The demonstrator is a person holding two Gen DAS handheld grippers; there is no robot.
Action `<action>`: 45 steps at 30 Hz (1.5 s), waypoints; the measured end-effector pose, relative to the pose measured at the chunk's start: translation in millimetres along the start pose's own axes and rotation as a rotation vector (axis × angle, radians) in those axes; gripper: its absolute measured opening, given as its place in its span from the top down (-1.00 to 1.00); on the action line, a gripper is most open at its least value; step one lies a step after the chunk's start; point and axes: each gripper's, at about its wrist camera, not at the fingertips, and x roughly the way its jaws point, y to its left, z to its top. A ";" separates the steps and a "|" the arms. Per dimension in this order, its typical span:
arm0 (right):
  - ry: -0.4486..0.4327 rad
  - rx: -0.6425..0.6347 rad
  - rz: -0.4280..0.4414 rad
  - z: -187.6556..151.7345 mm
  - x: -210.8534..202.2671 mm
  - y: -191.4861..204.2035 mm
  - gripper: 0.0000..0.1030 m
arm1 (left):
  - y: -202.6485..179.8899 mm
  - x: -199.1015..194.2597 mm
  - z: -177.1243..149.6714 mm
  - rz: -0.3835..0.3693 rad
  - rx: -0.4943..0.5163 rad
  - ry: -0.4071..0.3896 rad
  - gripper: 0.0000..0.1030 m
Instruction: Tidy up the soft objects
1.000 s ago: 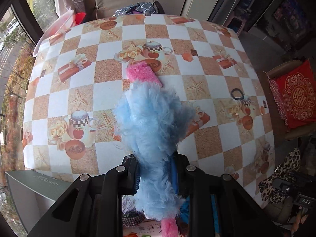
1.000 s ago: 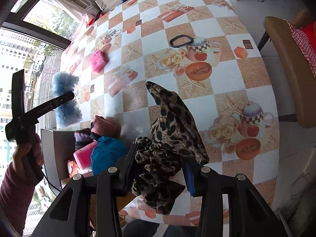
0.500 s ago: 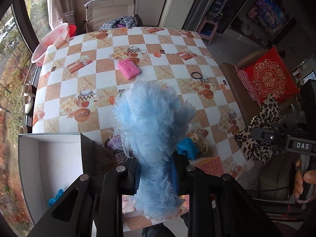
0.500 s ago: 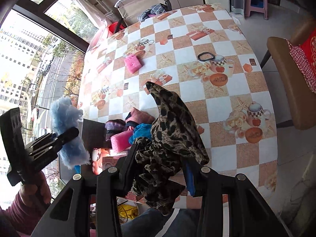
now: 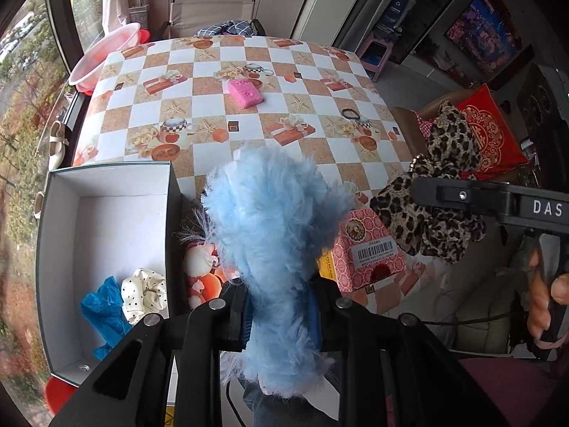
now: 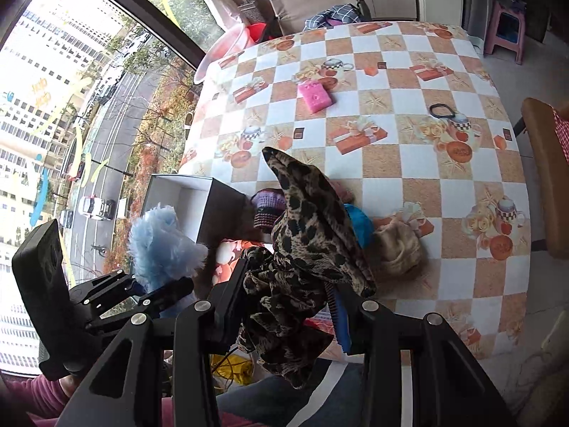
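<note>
My left gripper (image 5: pixel 281 315) is shut on a fluffy light-blue scrunchie (image 5: pixel 274 220), held above the near table edge beside the open box (image 5: pixel 58 249). Inside that box lie a blue scrunchie (image 5: pixel 103 309) and a white polka-dot one (image 5: pixel 144 293). My right gripper (image 6: pixel 288 306) is shut on a leopard-print scrunchie (image 6: pixel 309 235), raised over a pile of soft items: a purple one (image 6: pixel 266 206), a blue one (image 6: pixel 359 222) and a beige one (image 6: pixel 398 245). In the right wrist view the left gripper (image 6: pixel 160 290) holds the blue fluff at lower left. A pink sponge (image 5: pixel 245 93) lies farther up the table.
The checked tablecloth (image 5: pixel 320 71) covers the table; a black hair tie (image 6: pixel 441 109) rests toward its right. A pink patterned carton (image 5: pixel 370 249) sits at the near edge. A pink basin (image 5: pixel 106 55), a folding chair (image 5: pixel 213 10) and a red cushion (image 5: pixel 487 131) surround the table.
Both grippers have risen and drawn back toward the near edge with their scrunchies. The open box has come fully into the left wrist view.
</note>
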 end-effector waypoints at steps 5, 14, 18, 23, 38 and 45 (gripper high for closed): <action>0.026 -0.058 0.012 -3.8 13.5 28.2 0.17 | 21.3 -13.7 -7.7 0.032 -0.056 -0.040 0.48; 0.087 -0.152 0.034 -11.3 38.9 68.3 0.17 | 67.9 -35.0 -27.4 0.085 -0.210 -0.098 0.48; 0.116 -0.204 0.041 -10.3 50.8 85.7 0.17 | 90.4 -43.1 -39.1 0.118 -0.288 -0.115 0.48; 0.152 -0.291 0.059 -5.4 66.0 115.6 0.17 | 115.2 -52.9 -56.3 0.170 -0.367 -0.134 0.48; 0.222 -0.503 0.122 -0.4 107.6 203.6 0.16 | 153.9 -68.8 -94.0 0.236 -0.514 -0.144 0.48; 0.227 -0.484 0.123 -4.3 110.5 202.4 0.17 | 156.7 -64.8 -91.4 0.246 -0.495 -0.124 0.48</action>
